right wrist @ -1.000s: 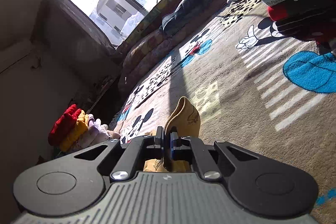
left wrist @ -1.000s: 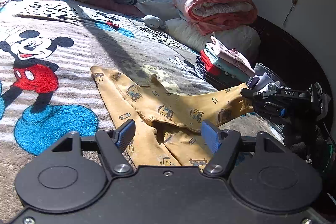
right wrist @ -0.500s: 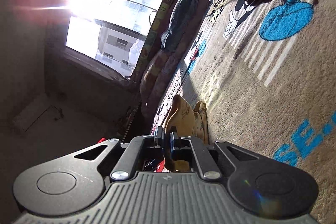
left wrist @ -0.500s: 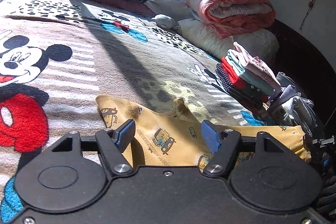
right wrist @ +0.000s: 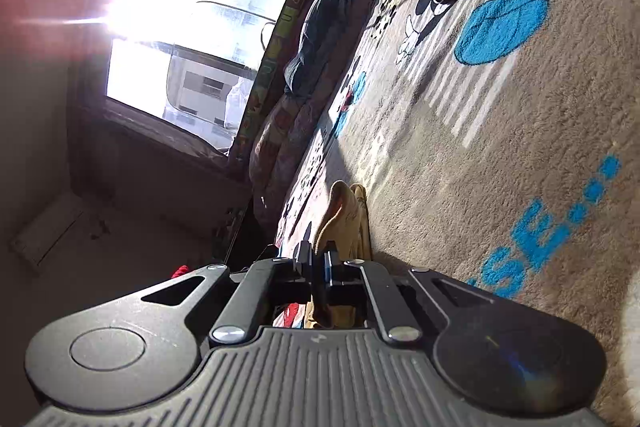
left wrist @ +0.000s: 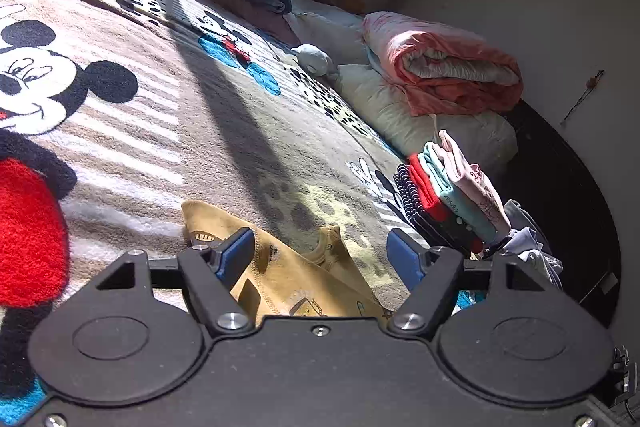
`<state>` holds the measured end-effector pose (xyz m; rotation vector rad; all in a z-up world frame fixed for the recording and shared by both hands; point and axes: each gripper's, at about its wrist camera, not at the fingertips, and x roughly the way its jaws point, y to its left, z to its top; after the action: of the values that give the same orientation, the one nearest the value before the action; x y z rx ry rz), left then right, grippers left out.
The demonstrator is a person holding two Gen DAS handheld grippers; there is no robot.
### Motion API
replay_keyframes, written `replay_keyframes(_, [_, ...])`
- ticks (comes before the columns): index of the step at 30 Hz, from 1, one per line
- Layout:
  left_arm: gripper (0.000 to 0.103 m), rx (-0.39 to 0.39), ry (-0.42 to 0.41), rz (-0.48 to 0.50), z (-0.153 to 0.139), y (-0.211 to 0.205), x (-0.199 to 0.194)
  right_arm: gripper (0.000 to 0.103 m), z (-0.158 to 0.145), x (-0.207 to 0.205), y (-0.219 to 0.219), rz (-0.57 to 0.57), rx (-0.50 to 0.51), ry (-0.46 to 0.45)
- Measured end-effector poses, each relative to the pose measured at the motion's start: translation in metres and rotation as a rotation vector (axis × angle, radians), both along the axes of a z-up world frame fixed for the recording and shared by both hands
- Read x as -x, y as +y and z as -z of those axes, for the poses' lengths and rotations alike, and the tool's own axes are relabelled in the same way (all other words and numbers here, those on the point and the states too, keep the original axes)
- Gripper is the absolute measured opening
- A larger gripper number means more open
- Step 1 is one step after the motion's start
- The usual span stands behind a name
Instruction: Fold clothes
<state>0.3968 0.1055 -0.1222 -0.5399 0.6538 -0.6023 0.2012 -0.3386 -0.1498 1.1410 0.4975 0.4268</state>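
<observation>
Right claw (right wrist: 317,261) is still pinching the yellow pants (left wrist: 288,283) and has tipped over more, my left claw (left wrist: 320,253) hangs wide apart above them on the blanket (left wrist: 224,131), so I think the fold is half done.

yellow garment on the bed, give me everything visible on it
The mustard-yellow garment looks like soft knit cotton, printed with small cartoon vehicles and stitched along a seam. It lies partly spread on the cartoon-mouse blanket, one ribbed cuff or neck opening bunched up near its middle. The left claw hangs open over it, not gripping. In the right wrist view, a fold of the fabric is pinched in the shut right claw and lifted off the blanket. Much is hidden behind the claws.
</observation>
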Motion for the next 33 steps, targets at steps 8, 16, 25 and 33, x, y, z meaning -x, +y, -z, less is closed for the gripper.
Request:
replay_keyframes(8, [0.078, 0.03, 0.112, -0.049, 0.013, 0.004, -0.014, 0.008, -0.001, 0.002, 0.004, 0.006, 0.096, 0.008])
replay_keyframes(16, [0.079, 0.208, 0.098, -0.039, -0.001, 0.02, -0.001, 0.008, -0.072, 0.016, 0.053, -0.06, 0.542, -0.255])
replay_keyframes(25, [0.084, 0.396, 0.208, -0.073, 0.013, 0.038, -0.002, 0.008, -0.109, 0.048, 0.151, -0.305, 1.088, -0.553])
replay_keyframes(33, [0.089, 0.39, 0.263, -0.038, 0.016, 0.031, -0.008, 0.008, -0.087, 0.083, 0.205, -0.461, 1.187, -0.601])
